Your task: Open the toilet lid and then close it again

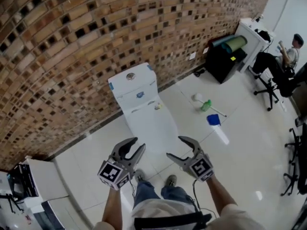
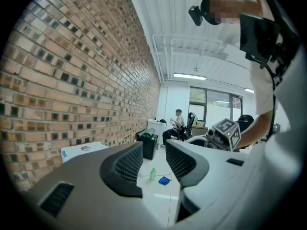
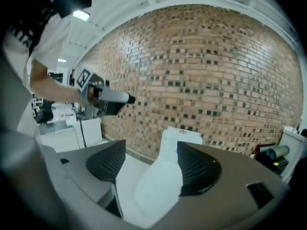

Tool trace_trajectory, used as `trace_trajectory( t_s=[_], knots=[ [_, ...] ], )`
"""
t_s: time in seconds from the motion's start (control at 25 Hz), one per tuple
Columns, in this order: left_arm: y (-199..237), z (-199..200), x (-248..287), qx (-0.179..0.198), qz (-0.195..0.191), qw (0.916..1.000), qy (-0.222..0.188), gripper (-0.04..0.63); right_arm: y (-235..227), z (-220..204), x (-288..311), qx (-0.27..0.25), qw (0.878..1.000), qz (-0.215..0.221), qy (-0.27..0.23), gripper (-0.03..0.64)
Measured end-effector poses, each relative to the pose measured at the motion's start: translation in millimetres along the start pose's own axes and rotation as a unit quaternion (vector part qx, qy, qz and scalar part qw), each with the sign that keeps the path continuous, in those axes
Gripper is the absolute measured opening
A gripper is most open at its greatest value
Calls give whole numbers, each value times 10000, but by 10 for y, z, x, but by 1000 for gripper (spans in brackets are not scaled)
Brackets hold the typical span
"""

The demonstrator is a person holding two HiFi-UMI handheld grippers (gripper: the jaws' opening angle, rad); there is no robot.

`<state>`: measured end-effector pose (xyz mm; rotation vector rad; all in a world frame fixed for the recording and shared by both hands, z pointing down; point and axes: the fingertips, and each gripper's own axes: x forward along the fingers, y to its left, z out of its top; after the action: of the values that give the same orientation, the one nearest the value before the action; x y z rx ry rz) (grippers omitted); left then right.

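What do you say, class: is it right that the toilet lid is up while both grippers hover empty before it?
No. The head view shows the toilet lid down, not up. The rest holds: the left gripper and right gripper hover empty before it, jaws apart.

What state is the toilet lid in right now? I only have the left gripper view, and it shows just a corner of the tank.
Observer: The head view shows the toilet lid lying flat, closed over the bowl.
Operator: Is the right gripper holding anything?
Observer: No. In the right gripper view the right gripper has its jaws apart with nothing between them; the toilet only shows beyond them.
Operator: Where am I standing?
Observer: Facing the toilet's front end, with your shoes on the floor in front of it.
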<state>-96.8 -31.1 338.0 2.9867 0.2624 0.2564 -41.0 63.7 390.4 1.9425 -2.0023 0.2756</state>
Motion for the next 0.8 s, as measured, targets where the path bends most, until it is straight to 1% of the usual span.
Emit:
trace_trajectory(
  t_s=[0.08,0.16,0.24,0.28,0.48,0.64,0.8],
  knots=[
    [-102,173,-24,137,-98,9999,-23,143,23,361,-221,319,9984,42,-467,344],
    [-181,305,-28,284,-174,9994,-40,142,25,613,-408,606,9947,13,-829,344],
    [-211,405,-16,451,-217,9987,-86,143,-1,781,-559,821,9910,-96,-1051,344],
    [-227,448,-10,513,-238,9984,-101,143,-15,830,-619,884,9898,-164,-1106,332],
    [-347,640,24,681,-299,9971,-164,143,-96,781,-752,972,9893,-456,-985,330],
    [-420,674,38,744,-388,9963,-184,142,-97,754,-750,967,9896,-499,-945,330],
    [-423,637,29,813,-365,9958,-190,143,-107,774,-725,955,9891,-497,-1005,330]
  ],
)
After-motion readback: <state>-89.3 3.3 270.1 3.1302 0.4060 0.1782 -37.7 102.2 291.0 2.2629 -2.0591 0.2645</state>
